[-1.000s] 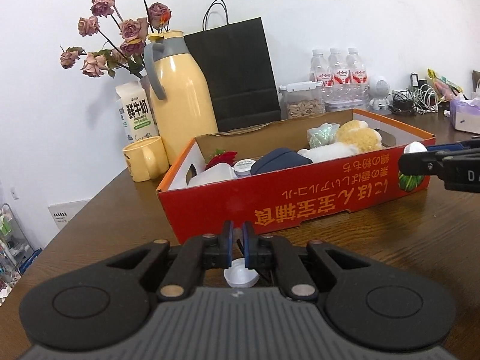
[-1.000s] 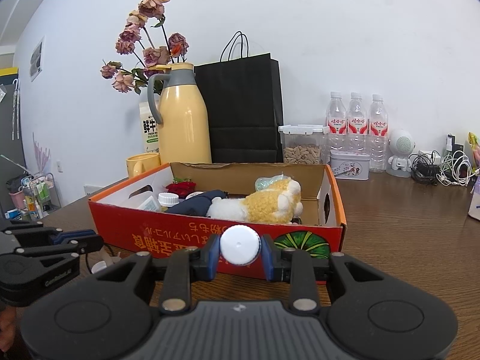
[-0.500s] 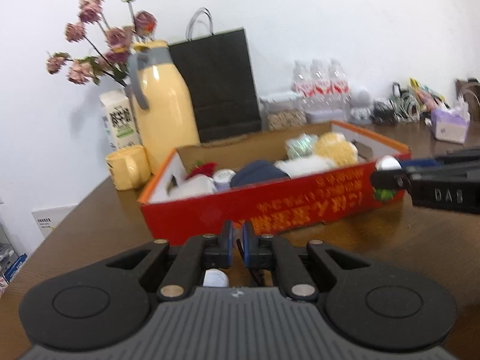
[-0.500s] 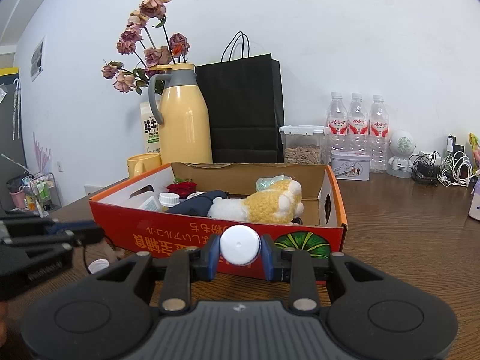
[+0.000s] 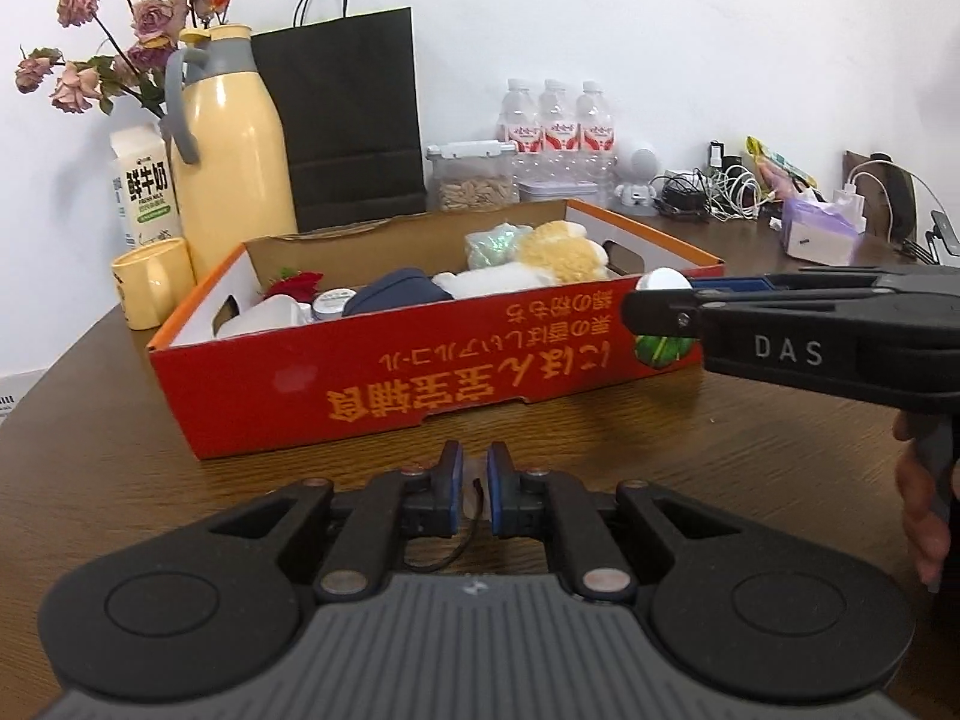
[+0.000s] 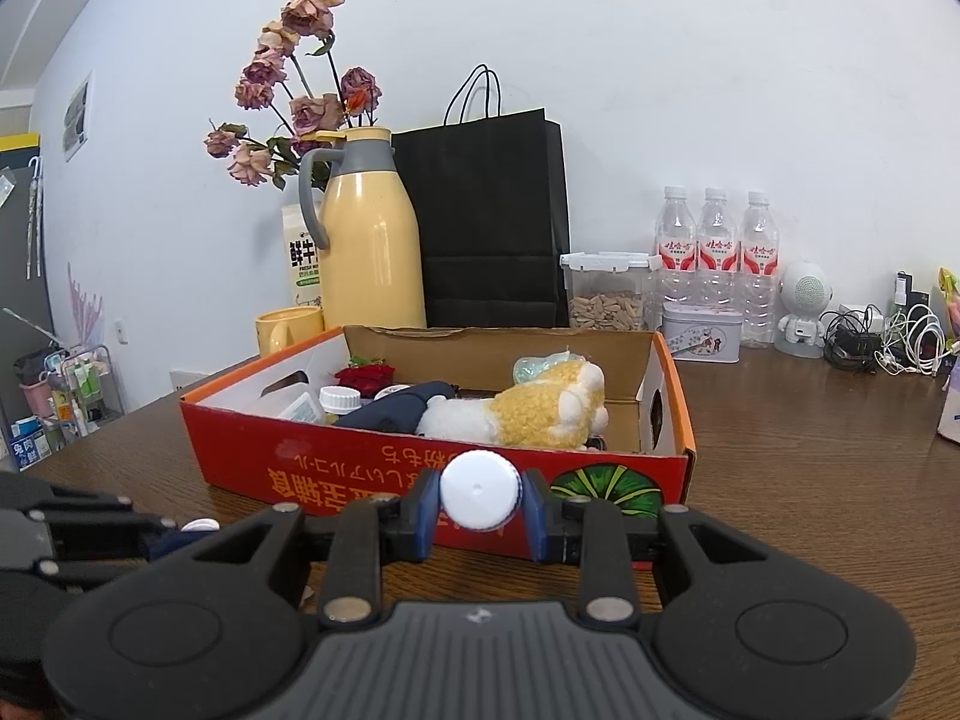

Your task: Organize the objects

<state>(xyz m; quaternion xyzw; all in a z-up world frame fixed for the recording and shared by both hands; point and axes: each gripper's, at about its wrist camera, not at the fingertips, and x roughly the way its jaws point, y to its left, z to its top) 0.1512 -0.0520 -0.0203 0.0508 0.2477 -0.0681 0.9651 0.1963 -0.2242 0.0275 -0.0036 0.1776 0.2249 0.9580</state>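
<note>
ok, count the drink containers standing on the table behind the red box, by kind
water bottles: 3
thermos jug: 1
mug: 1
milk carton: 1
total: 6

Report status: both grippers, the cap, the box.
Right gripper shut on white cap, short of red box. Left gripper nearly closed, low over table, hold unclear. Plush toy fills box's right end.

Wooden table (image 5: pixel 690 450) – red box (image 5: pixel 420 378), thermos (image 5: pixel 234 174), mug (image 5: pixel 150 288), bottles (image 5: pixel 558 132).
</note>
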